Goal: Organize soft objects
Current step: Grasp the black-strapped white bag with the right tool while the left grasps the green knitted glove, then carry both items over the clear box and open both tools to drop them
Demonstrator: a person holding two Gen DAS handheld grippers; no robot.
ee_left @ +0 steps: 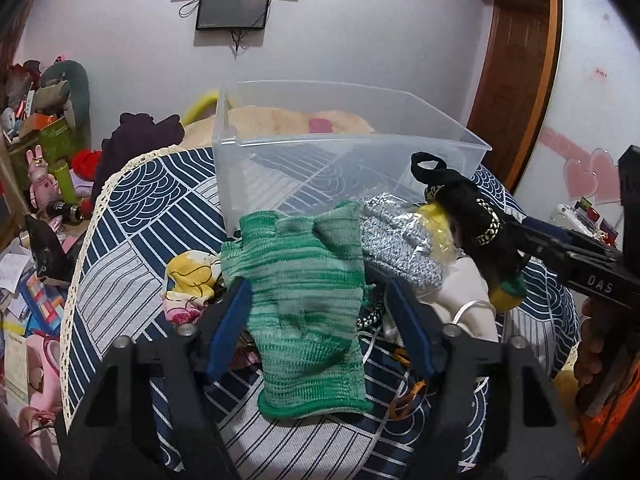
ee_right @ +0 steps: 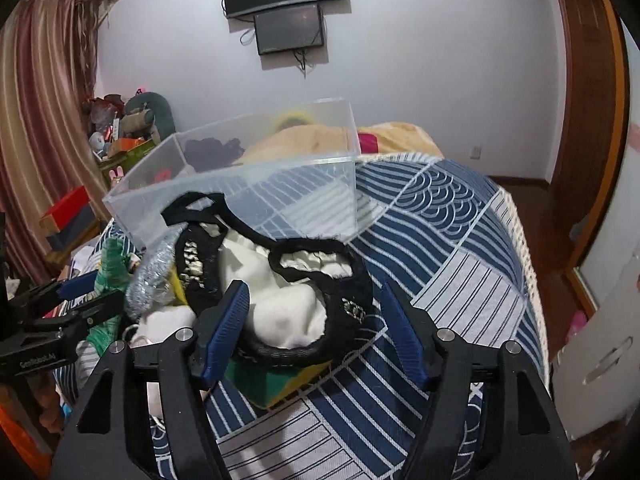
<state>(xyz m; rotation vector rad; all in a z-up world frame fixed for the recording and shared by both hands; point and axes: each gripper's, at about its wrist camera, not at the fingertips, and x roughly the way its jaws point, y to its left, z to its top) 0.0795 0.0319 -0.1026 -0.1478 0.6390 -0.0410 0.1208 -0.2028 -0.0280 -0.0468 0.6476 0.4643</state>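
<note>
A green knit glove (ee_left: 308,304) lies on the blue-and-white patterned cloth (ee_left: 140,248), between the spread fingers of my left gripper (ee_left: 320,316), which is open around it. Behind it stands an empty clear plastic bin (ee_left: 340,152). Beside the glove lie a grey speckled fabric (ee_left: 400,240) and a white cloth (ee_left: 468,292). In the right wrist view, my right gripper (ee_right: 316,320) is open over a black crochet item (ee_right: 344,300) with the white cloth (ee_right: 280,312) inside it. The bin (ee_right: 240,184) stands just behind. In the left wrist view the black item (ee_left: 476,216) appears raised against the right gripper's fingers.
A yellow floral cloth (ee_left: 190,280) lies left of the glove. The bed's lace edge (ee_left: 86,248) drops to a cluttered floor with toys and boxes (ee_left: 44,152). A peach blanket (ee_right: 320,140) lies behind the bin. A wooden door frame (ee_right: 592,120) is at right.
</note>
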